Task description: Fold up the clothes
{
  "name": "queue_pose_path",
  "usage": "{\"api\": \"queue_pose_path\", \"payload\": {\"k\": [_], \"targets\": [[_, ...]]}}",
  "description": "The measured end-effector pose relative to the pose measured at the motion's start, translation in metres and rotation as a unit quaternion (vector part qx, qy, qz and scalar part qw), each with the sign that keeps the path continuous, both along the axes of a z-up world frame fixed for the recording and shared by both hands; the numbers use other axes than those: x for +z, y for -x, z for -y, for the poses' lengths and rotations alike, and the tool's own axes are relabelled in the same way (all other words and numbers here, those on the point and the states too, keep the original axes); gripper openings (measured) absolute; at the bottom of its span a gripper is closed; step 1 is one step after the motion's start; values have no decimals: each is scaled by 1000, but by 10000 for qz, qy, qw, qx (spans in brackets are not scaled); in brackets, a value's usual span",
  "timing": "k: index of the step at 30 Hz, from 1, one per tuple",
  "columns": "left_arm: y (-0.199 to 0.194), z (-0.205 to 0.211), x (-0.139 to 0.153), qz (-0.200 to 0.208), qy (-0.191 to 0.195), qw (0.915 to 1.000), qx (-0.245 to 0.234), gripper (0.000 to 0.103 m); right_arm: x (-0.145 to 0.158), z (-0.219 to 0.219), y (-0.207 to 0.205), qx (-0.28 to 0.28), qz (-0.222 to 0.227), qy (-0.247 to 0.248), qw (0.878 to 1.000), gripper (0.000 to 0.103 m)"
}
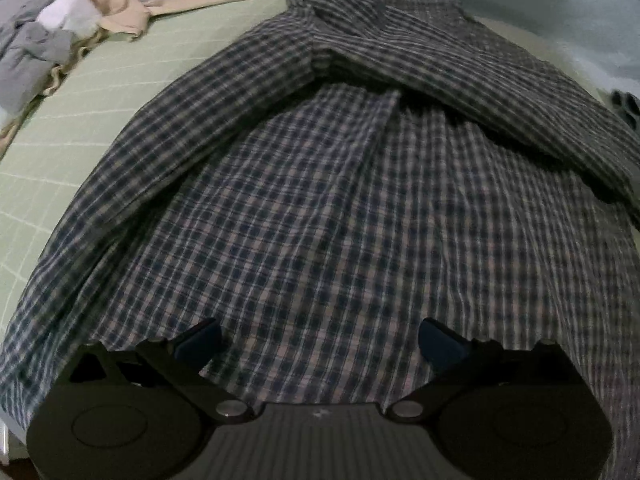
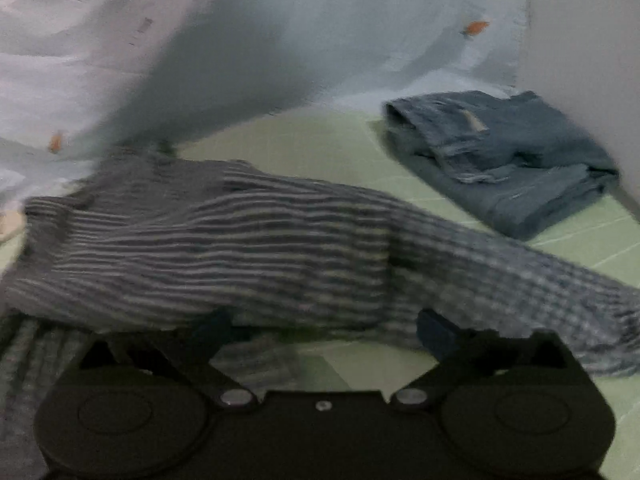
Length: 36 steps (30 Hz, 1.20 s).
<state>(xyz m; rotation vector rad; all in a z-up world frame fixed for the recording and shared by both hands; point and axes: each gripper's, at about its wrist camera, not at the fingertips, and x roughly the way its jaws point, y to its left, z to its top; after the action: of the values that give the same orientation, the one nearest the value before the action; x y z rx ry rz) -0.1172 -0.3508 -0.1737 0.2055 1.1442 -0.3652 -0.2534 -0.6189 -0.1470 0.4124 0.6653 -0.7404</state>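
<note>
A pale green sheet [image 1: 80, 128] with thin white grid lines covers the bed under me, and a light blue-white cloth [image 2: 280, 40] with small orange marks hangs behind it. I can read no writing or label anywhere; a dark smudge on that hanging cloth is too blurred to make out.

My left gripper [image 1: 320, 340] is spread wide, both fingers apart over the plaid shirt [image 1: 340, 200], pinching nothing. The shirt lies flat across the sheet straight ahead of it, with one sleeve folded over the upper part. To the far left sits a heap of other clothes [image 1: 60, 32], grey, white and beige.

My right gripper [image 2: 324, 328] is also wide open. A band of the same plaid shirt [image 2: 240, 248] drapes across just above its fingertips; the picture is blurred, and I cannot tell whether the cloth touches them. Nothing is clamped between them. Folded jeans [image 2: 520, 168] rest on the sheet to the right, well apart from the shirt.
</note>
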Motion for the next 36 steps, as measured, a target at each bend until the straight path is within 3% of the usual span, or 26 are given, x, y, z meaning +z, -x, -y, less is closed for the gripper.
{"api": "queue_pose_path", "payload": {"k": [6, 11, 14, 18, 24, 29, 36], "targets": [[-7, -54, 26, 112, 614, 9979, 196, 103, 3, -63, -25, 17, 325, -432, 9985, 103], [-29, -118, 46, 731, 475, 9962, -55, 103, 5, -115, -45, 32, 595, -791, 9951, 103], [-53, -167, 53, 811, 528, 9952, -163, 103, 7, -147, -58, 40, 754, -1005, 9921, 103], [-88, -229, 57, 877, 605, 9942, -157, 103, 1, -226, -86, 36, 661, -1206, 9905, 102], [-122, -293, 54, 887, 596, 9923, -626, 103, -7, -339, -124, 106, 741, -1624, 9839, 71], [-125, -324, 55, 728, 587, 9906, -998, 103, -9, -391, -144, 264, 688, -1844, 9801, 45], [-124, -350, 50, 641, 568, 9870, -1360, 103, -23, -421, -138, -28, 586, -2117, 9756, 38]]}}
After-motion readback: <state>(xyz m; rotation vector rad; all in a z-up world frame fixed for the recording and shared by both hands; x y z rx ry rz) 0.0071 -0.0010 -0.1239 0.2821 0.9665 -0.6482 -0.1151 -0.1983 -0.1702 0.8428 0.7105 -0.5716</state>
